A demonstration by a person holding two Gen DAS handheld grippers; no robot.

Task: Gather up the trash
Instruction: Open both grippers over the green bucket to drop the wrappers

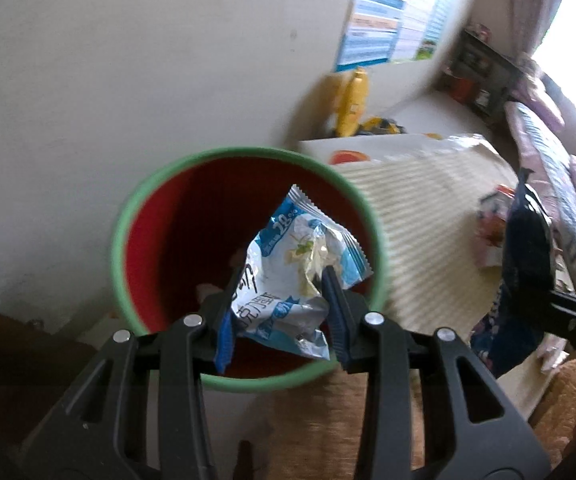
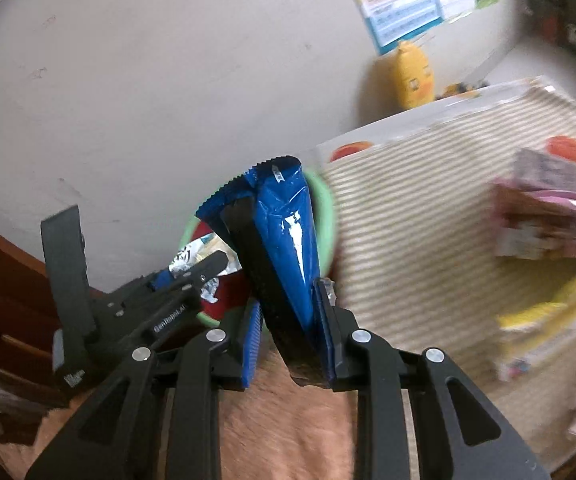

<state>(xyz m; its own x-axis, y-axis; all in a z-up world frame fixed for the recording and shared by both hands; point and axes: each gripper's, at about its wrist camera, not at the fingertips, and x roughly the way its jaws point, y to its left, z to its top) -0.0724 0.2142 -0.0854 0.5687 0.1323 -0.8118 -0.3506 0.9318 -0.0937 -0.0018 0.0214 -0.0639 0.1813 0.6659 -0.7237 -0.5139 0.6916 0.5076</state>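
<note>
Black jaws of the left gripper (image 1: pixel 278 312) are clamped on a crumpled white-and-blue wrapper (image 1: pixel 299 264), which hangs just over the open mouth of the bin (image 1: pixel 128 216), green-rimmed and red inside. The step in hand looks like the drop: the jaws need only part while the wrapper is inside the rim. Right gripper (image 2: pixel 288 320) is clamped on a dark blue wrapper (image 2: pixel 288 232), held upright beside the bin (image 2: pixel 323 216) and near the left gripper (image 2: pixel 192 276); it probably has to wait for that gripper to clear the mouth before moving over it. More packets (image 2: pixel 543 216) lie on the striped mat (image 2: pixel 407 208) to the right, likely trash yet to collect. A yellow toy (image 2: pixel 411 74) stands by the wall, well apart.
</note>
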